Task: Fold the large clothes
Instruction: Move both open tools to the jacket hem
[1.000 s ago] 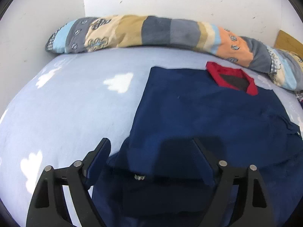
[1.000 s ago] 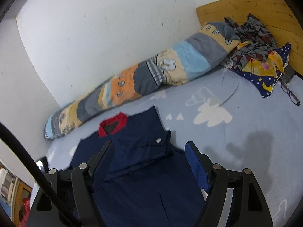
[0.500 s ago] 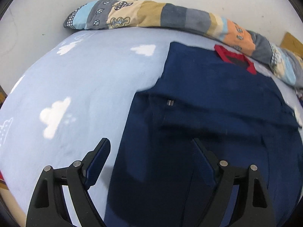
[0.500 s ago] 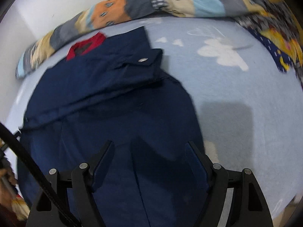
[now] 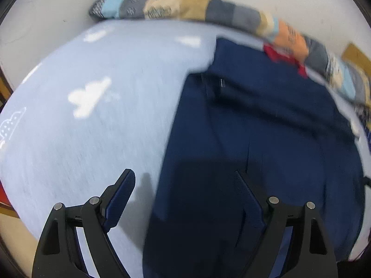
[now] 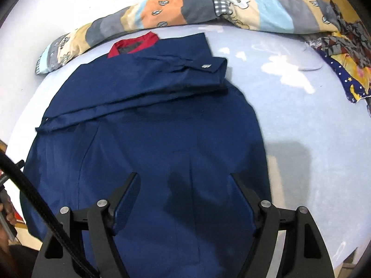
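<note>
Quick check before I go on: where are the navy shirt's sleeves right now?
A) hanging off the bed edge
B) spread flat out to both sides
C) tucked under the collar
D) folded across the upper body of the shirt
D: the cuffed sleeve lies across the navy shirt below the red collar.

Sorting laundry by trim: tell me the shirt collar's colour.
Red collar on the navy shirt, clearest in the right wrist view.

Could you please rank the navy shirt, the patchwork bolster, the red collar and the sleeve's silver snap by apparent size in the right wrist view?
1. navy shirt, by far the largest.
2. patchwork bolster, though it lies farther from the camera, so its true size is uncertain.
3. red collar.
4. silver snap, tiny.
</note>
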Demonstrator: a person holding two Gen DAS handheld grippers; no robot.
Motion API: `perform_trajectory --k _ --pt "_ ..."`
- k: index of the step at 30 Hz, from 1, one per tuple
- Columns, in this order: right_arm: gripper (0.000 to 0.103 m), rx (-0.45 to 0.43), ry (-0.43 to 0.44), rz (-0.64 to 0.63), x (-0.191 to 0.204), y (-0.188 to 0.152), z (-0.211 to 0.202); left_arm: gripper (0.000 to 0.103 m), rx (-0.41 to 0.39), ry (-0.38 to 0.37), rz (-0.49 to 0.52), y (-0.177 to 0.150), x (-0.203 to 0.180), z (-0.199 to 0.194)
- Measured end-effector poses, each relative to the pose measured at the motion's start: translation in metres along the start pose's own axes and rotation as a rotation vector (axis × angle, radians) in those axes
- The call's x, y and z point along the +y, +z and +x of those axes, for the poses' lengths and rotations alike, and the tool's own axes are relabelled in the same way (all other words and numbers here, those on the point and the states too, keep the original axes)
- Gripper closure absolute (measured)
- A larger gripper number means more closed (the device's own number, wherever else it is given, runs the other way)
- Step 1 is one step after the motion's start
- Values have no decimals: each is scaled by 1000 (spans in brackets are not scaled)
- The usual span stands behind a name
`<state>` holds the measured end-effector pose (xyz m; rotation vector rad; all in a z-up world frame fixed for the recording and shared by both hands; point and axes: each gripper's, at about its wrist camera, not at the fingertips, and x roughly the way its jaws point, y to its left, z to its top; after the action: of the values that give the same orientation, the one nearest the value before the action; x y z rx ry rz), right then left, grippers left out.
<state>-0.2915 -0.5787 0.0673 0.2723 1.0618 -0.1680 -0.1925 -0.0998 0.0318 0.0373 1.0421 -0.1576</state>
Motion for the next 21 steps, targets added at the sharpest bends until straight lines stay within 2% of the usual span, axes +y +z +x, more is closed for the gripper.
perform_trajectory --k 2,4,6,7,9,10,12,13,15,17,19,21 --pt "22 51 24 -7 5 -11 13 17 65 38 42 -13 -6 13" --pt "22 117 14 -25 11 -21 29 15 45 47 35 -14 -5 11" --pt "22 98 -51 -89 19 -24 30 15 37 39 -4 -16 0 3" --pt "22 89 -55 -91 21 -25 26 15 15 38 -21 -18 2 -5" --pt "22 66 -23 -58 19 -26 15 15 -51 -19 -48 -25 5 -28" --pt "22 48 13 -26 16 -28 5 15 -59 -29 -52 -28 5 -31" --pt "22 36 53 0 15 -35 -5 15 -38 -21 -48 -34 6 -35" --pt "22 41 67 8 17 -40 -7 15 0 -10 -42 -36 7 -30" --pt "22 78 79 23 19 -50 0 15 70 4 -35 -39 10 -18" --pt "21 88 67 0 25 -58 9 15 98 -19 -43 -39 14 -14" --pt "22 77 53 -41 31 -58 7 15 92 -38 -56 -36 19 -18" --pt "21 57 90 -13 24 -59 -4 15 61 -52 -64 -36 30 -31"
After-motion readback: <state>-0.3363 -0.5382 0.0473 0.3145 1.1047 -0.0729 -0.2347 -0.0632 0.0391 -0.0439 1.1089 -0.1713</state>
